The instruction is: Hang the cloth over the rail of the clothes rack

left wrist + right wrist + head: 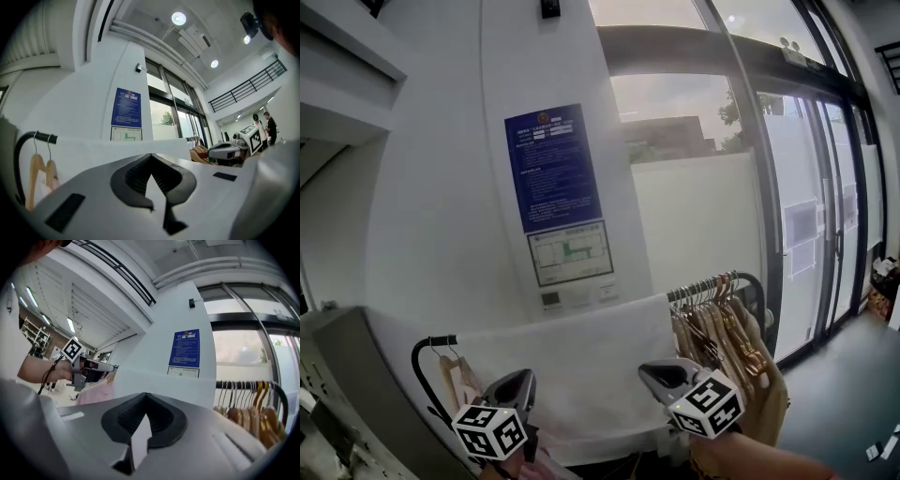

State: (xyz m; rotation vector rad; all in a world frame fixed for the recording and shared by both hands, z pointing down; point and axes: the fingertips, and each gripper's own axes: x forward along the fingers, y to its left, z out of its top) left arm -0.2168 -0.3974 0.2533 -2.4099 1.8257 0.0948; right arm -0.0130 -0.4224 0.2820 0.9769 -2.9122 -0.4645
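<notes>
A white cloth (581,375) lies spread over the black rail (431,343) of the clothes rack and hangs down its near side. My left gripper (525,377) sits at the cloth's lower left and my right gripper (649,370) at its right, both against the fabric. In the left gripper view the jaws (150,155) meet at the tips with a white sliver of cloth (117,147) between the pads. The right gripper (146,394) looks the same, pinching the cloth (154,380).
Wooden hangers with tan garments (722,328) crowd the rail's right end. One hanger (35,173) and a pink garment (96,392) hang at the left end. A wall with a blue notice (553,169) stands behind the rack, and glass doors (825,206) are to the right.
</notes>
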